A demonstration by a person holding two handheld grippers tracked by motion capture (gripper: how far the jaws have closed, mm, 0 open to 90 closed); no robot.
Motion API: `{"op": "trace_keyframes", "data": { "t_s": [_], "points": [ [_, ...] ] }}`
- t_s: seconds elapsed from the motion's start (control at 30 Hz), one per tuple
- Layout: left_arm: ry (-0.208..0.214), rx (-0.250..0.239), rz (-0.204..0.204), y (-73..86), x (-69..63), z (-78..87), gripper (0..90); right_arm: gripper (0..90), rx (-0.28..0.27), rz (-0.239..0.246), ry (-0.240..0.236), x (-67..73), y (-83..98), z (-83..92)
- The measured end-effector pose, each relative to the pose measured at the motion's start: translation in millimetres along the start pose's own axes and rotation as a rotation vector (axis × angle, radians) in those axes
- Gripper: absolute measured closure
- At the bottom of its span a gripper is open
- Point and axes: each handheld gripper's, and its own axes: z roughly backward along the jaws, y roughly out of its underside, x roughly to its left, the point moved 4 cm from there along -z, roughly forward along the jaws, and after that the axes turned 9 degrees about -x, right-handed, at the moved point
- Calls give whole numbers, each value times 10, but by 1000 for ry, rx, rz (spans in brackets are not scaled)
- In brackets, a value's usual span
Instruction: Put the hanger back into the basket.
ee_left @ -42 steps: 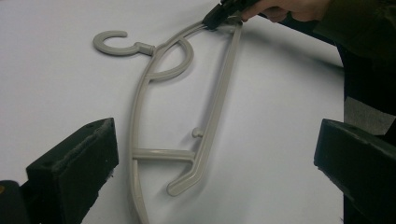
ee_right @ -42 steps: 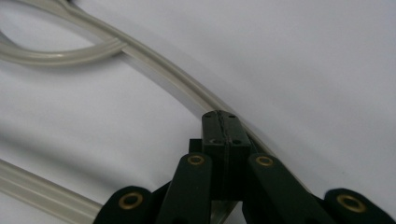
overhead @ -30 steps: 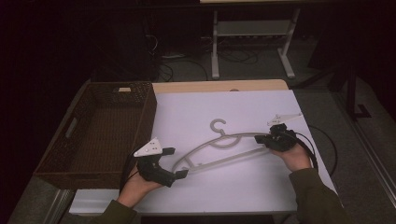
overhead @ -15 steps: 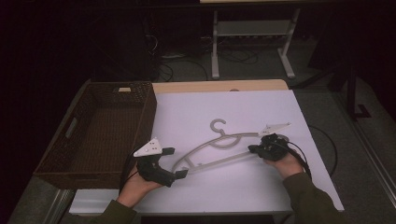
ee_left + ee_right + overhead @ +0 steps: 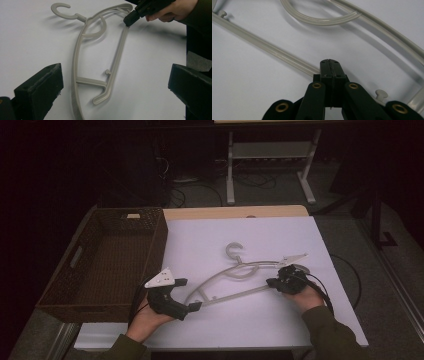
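A pale grey plastic hanger (image 5: 216, 278) lies flat on the white table top (image 5: 280, 235), hook pointing away from me. My left gripper (image 5: 188, 294) rests by the hanger's left end with its jaws wide open; in the left gripper view that end of the hanger (image 5: 117, 55) lies ahead of the gap, untouched. My right gripper (image 5: 270, 282) is at the hanger's right part with its jaws pressed together. Its tips (image 5: 329, 62) sit on top of the lower bar (image 5: 262, 45), which passes under them. The left gripper view shows the right gripper (image 5: 128, 22) touching that bar.
A dark woven basket (image 5: 161, 245) stands along the table's left side, close to my left hand. A black cable (image 5: 350, 270) loops off the table's right edge. A metal frame (image 5: 270, 150) stands on the floor beyond the far edge.
My right gripper has come down and a little leftward onto the hanger's lower bar. The left gripper and the hanger have stayed where they were.
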Motion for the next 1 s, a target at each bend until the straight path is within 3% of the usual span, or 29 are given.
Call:
{"op": "trace_keyframes", "data": {
  "t_s": [0.27, 0.43, 0.77, 1.0],
  "points": [
    [-31, 40, -35, -118, 115, -218, 0, 898, 1, -3, -4, -2, 1, -3],
    [-31, 68, -62, -246, 248, -457, 61, 899, 2, -5, -5, -4, 2, -2],
    [-29, 205, -136, -283, 414, -955, 207, 899, 1, -4, -8, -9, 9, -5],
    [-52, 287, -166, -231, 480, -1161, 335, 899, 4, -2, -12, -15, 17, -6]
  ]
}}
